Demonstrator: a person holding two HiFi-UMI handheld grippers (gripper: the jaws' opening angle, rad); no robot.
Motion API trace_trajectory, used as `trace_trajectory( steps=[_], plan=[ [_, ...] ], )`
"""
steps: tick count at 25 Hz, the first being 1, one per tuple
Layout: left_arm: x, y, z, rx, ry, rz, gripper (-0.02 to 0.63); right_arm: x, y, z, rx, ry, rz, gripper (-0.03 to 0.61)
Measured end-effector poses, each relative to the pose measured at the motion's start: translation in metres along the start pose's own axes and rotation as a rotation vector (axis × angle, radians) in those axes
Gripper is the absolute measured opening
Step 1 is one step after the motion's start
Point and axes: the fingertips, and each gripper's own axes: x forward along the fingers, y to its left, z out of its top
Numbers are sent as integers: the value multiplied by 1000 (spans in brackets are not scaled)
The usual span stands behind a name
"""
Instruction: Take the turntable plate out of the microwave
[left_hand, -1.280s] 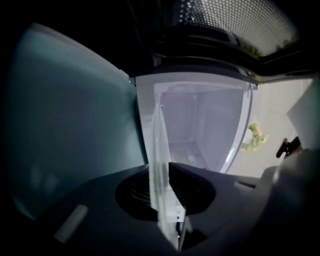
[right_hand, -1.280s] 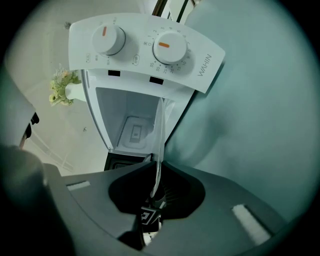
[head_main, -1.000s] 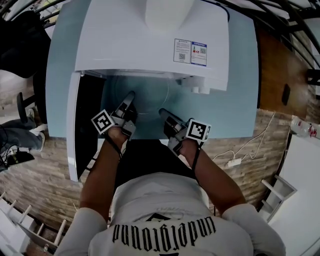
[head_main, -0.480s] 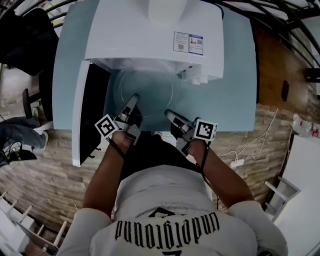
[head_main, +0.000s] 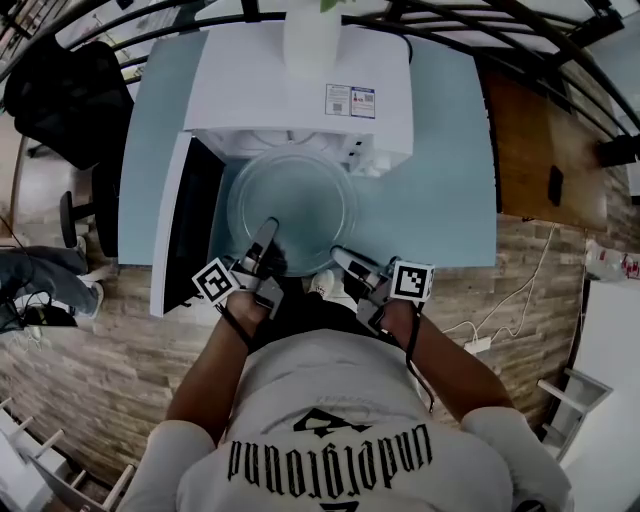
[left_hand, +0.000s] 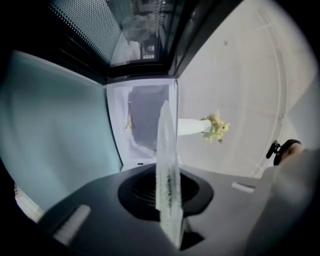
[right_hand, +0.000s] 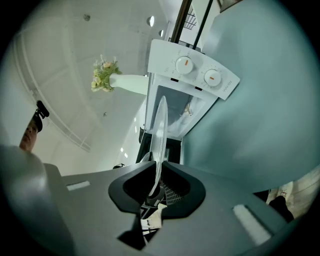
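Turntable plate (head_main: 292, 205) hangs between my two grippers in the head view, mostly clear of the microwave (head_main: 300, 90), with only its 12 o'clock edge at the mouth of the cavity. My left gripper (head_main: 268, 230) holds the rim at about 7 o'clock and my right gripper (head_main: 338, 256) at about 5 o'clock. Both forearms reach straight ahead from my body, slightly converging, and the grippers point roughly level toward the oven. The open door (head_main: 185, 230) stands at 9 o'clock of the plate, and the pale blue tabletop (head_main: 440, 200) spreads out toward 3 o'clock.

In the left gripper view the plate (left_hand: 167, 170) shows edge-on as a thin glass blade running up from between my jaws. They have just been closing and now pinch its rim. The microwave cavity (left_hand: 145, 120) lies at 12 o'clock behind it, the mesh door (left_hand: 100, 35) at 11 o'clock, and a vase of flowers (left_hand: 200, 126) at 2 o'clock.

In the right gripper view the plate (right_hand: 160, 135) is again edge-on, its rim clamped between my jaws. The dial panel (right_hand: 195, 70) sits at 12 o'clock and the vase (right_hand: 125, 80) at 11 o'clock.
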Motion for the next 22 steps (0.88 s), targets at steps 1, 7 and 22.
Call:
trace_trajectory(
  steps=[1,7,22],
  plan=[
    [-2,-6,-3,6,-1,-4,77,-3,5,-1,-8,1,8,35],
    [-14,-33,-14,36,-13,-16,77,-18,30,-7,-47,6,46,36],
    [-34,-92,-10,98,37,-37,77,-22,84,-24,-71,-43,81,40]
  ],
)
